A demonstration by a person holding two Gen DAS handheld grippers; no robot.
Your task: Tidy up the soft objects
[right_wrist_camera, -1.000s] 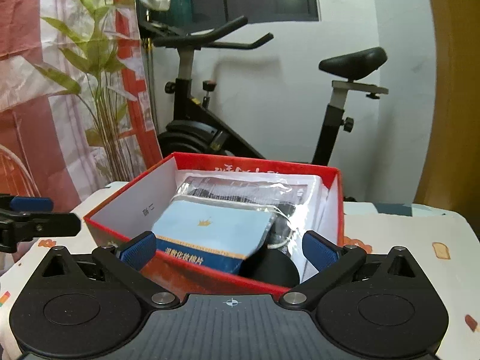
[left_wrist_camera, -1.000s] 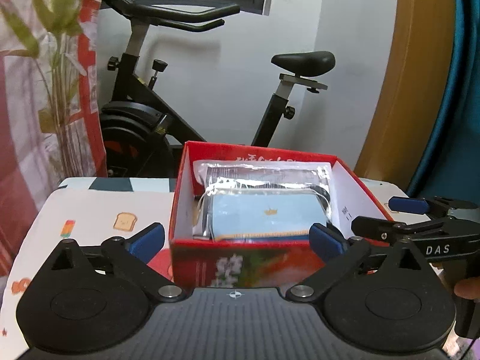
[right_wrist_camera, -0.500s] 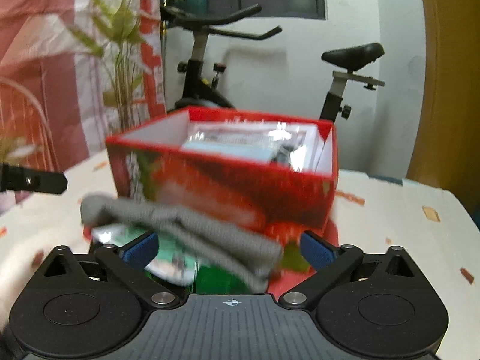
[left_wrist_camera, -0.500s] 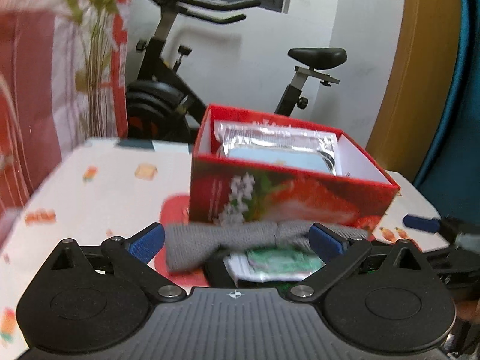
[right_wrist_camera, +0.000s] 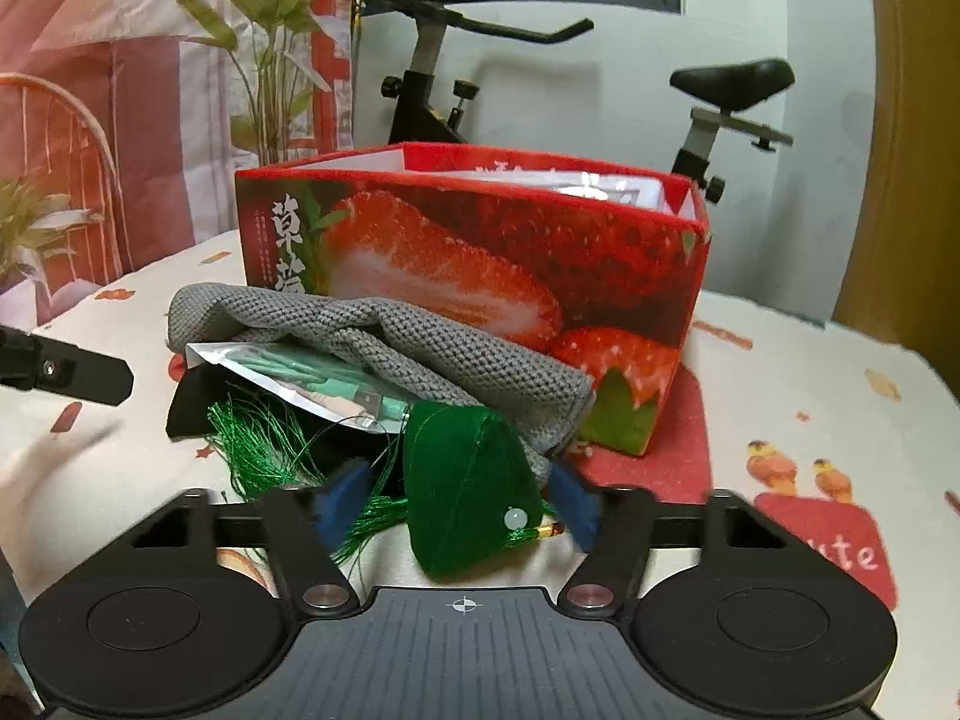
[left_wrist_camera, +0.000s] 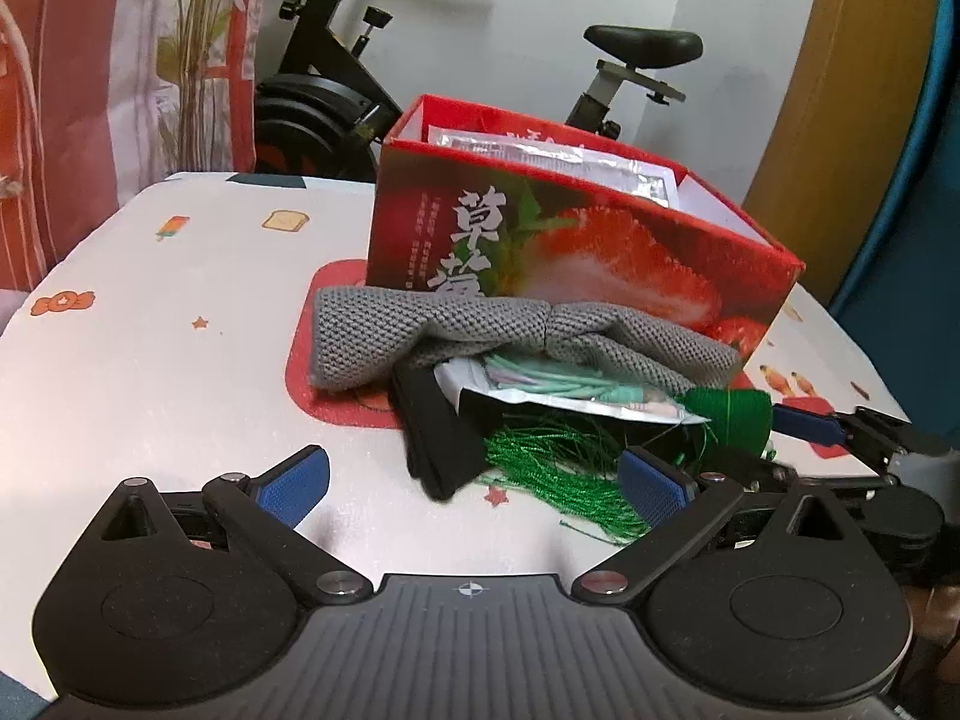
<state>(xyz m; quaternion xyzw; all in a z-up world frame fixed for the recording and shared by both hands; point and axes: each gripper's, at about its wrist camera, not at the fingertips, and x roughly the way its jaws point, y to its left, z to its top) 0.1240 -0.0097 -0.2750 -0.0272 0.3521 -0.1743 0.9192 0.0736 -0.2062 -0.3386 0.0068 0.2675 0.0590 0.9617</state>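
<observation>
Grab step: right gripper [right_wrist_camera: 459, 501] closing around green pouch [right_wrist_camera: 465, 480].
Pads not yet pressing; left gripper [left_wrist_camera: 474, 483] open, empty. Next: clamp, lift to red box [right_wrist_camera: 480, 276].

The room light is soft and even, with weak shadows on the worktop [left_wrist_camera: 180, 324]. Both views bend strongly at the edges. In the right wrist view the blue pads [right_wrist_camera: 342, 498] are blurred. A small glare shines inside the red box [right_wrist_camera: 588, 183].

The red box [left_wrist_camera: 576, 276] bears "草莓"; the tablecloth [right_wrist_camera: 840, 552] shows the letters "ute".
</observation>
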